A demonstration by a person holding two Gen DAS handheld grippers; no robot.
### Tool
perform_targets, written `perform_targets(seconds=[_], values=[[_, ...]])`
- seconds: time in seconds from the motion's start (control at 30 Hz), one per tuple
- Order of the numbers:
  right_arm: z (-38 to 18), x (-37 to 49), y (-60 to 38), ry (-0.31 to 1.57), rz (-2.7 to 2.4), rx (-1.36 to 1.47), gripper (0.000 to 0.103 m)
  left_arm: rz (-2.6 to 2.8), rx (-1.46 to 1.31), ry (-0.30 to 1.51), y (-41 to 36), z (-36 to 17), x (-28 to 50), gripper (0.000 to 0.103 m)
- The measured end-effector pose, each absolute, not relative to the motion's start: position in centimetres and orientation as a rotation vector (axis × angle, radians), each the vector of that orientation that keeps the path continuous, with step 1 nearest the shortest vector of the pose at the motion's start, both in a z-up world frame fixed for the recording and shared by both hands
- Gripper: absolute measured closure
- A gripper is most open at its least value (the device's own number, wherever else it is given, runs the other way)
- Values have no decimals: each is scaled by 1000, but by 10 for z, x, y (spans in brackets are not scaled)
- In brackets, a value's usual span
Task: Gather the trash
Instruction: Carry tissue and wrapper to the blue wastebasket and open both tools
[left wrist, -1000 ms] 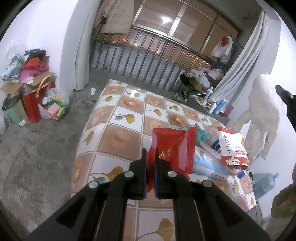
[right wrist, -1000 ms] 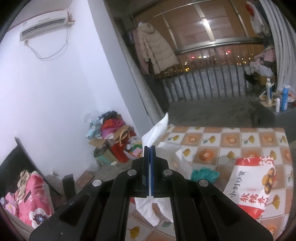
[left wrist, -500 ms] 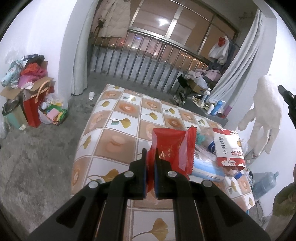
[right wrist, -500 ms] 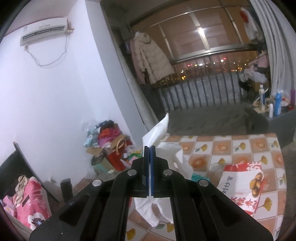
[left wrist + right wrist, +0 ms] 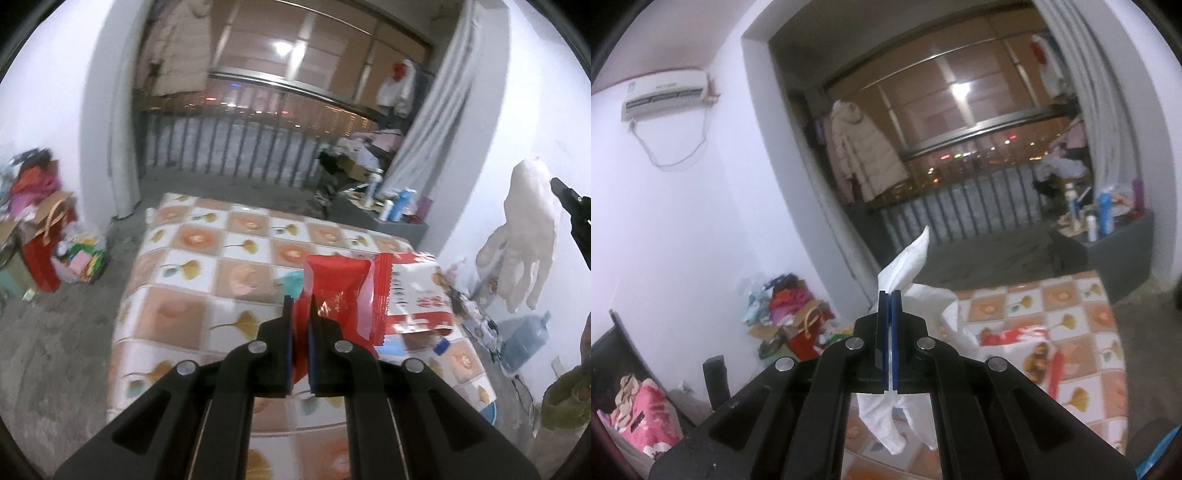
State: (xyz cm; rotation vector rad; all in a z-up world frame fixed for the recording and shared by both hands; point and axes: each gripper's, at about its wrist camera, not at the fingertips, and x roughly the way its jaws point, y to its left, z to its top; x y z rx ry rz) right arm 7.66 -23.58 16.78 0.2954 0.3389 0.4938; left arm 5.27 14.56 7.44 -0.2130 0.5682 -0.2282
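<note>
2 items lifted | left gripper [image 5: 300, 317] clamps red wrapper [image 5: 338, 295] | right gripper [image 5: 890, 314] pinches white tissue [image 5: 905, 266] | step: carrying | next: find a bin, none visible

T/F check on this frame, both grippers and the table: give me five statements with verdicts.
1. The left gripper is shut on a red plastic snack wrapper. True.
2. The right gripper is open and empty. False: it is shut on a crumpled white tissue.
3. A red-and-white snack bag lies on the table with the tiled ginkgo-leaf cloth. True.
4. The white tissue lies flat on the table. False: it hangs from the right gripper.
5. The red wrapper is torn in two pieces. False: one piece shows.
</note>
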Motion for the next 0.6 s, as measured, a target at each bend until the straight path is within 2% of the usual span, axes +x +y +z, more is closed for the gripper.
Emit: perform_targets(seconds=[0.27, 0.6], values=[[156, 44, -309, 318, 301, 339, 103, -460, -112, 566, 44, 96, 71, 97], [127, -20, -419, 333, -107, 431, 103, -872, 75, 630, -144, 104, 97, 97]])
